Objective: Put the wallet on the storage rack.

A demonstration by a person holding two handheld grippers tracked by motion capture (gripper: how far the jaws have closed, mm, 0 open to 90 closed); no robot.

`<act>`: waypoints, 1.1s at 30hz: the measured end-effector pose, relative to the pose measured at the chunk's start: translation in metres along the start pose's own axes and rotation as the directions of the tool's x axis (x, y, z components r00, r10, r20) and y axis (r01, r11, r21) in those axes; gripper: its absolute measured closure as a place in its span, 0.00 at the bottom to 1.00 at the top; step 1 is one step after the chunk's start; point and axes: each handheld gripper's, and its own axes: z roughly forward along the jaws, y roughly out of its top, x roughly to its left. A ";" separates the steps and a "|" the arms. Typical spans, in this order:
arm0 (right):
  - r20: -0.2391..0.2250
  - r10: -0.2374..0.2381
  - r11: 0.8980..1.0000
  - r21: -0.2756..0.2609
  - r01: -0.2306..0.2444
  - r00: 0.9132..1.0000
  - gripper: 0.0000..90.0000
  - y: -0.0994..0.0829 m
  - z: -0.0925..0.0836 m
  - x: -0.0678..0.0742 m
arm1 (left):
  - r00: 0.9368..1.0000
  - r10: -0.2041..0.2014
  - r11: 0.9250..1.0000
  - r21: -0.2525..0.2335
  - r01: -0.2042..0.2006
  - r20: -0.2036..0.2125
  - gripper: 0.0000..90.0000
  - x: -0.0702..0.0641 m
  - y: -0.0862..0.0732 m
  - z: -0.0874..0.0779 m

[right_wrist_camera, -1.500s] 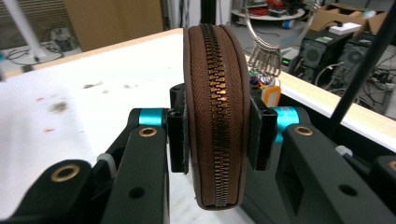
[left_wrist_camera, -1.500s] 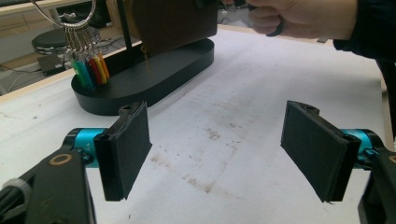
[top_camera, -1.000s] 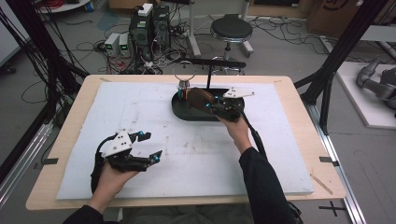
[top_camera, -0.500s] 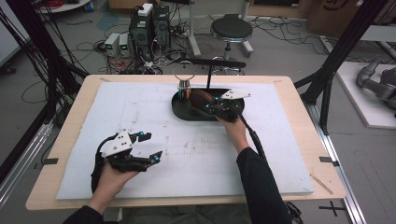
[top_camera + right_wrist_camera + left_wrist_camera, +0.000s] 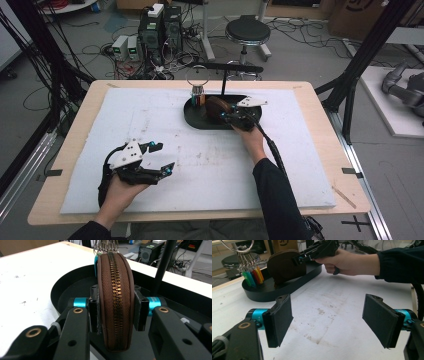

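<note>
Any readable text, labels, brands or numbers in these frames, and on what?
None can be read.
Brown zip pouch: no marking visible.
Coloured key tags: no print visible.
Cardboard box: dark print, too blurred to read.

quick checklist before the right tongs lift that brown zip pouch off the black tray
1. Right tongs astride the brown pouch, one pad on each side: ok.
2. Pads pressing firmly on the pouch: cannot tell; they look in contact.
3. Pouch upright on edge, zipper facing the right gripper's camera: ok.
4. Key ring with coloured tags right behind the pouch; whether they touch: cannot tell.
5. Black post on the tray stands close to the lift path: not ok, go slowly.
6. Left tongs open, holding nothing, well away on the white mat: ok.
</note>
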 end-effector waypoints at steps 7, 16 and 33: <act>0.034 -0.001 0.999 0.034 0.000 0.999 0.69 0.001 -0.004 -0.003 | 1.000 0.000 1.000 0.000 0.000 -0.002 0.26 0.000 0.000 0.000; 0.125 0.015 0.999 0.042 -0.020 0.992 0.43 0.004 -0.010 -0.007 | 1.000 0.008 1.000 0.005 -0.008 0.002 0.26 -0.001 0.000 0.001; 0.049 0.000 0.999 -0.034 0.002 0.999 0.32 0.018 -0.093 -0.008 | 0.999 0.024 1.000 0.014 -0.024 -0.033 0.26 0.007 0.002 0.005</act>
